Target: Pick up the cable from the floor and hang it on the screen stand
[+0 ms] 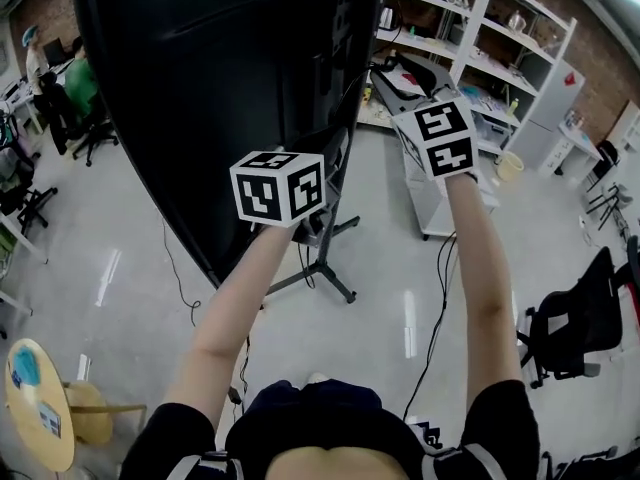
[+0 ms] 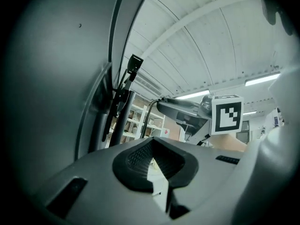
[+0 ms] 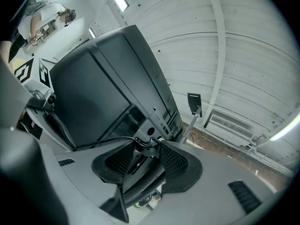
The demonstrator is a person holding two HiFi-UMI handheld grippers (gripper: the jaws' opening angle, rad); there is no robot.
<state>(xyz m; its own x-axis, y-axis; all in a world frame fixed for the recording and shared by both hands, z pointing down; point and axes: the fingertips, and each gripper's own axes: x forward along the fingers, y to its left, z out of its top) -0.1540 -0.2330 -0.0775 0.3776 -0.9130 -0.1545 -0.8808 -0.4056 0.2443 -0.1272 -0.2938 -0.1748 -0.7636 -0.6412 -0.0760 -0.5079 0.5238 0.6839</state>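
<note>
Both arms are raised behind the big black screen [image 1: 200,98] on its wheeled stand [image 1: 322,268]. My right gripper [image 3: 149,146] is shut on the black cable [image 3: 103,141]. Its plug end sits between the pads, close to the stand's bracket [image 3: 159,121] on the back of the screen [image 3: 93,97]. A thin black cable [image 1: 436,298] trails over the floor under my right arm. My left gripper [image 2: 152,142] has its tips together with nothing in them, beside the stand posts [image 2: 119,111]. The head view shows only the marker cubes of the left gripper [image 1: 278,186] and the right gripper [image 1: 440,138].
White shelving [image 1: 500,38] and a white cart [image 1: 430,203] stand behind the screen. Office chairs [image 1: 570,328] are at the right and a round yellow table [image 1: 40,403] at the lower left. Another cable [image 1: 178,273] hangs from the screen to the floor.
</note>
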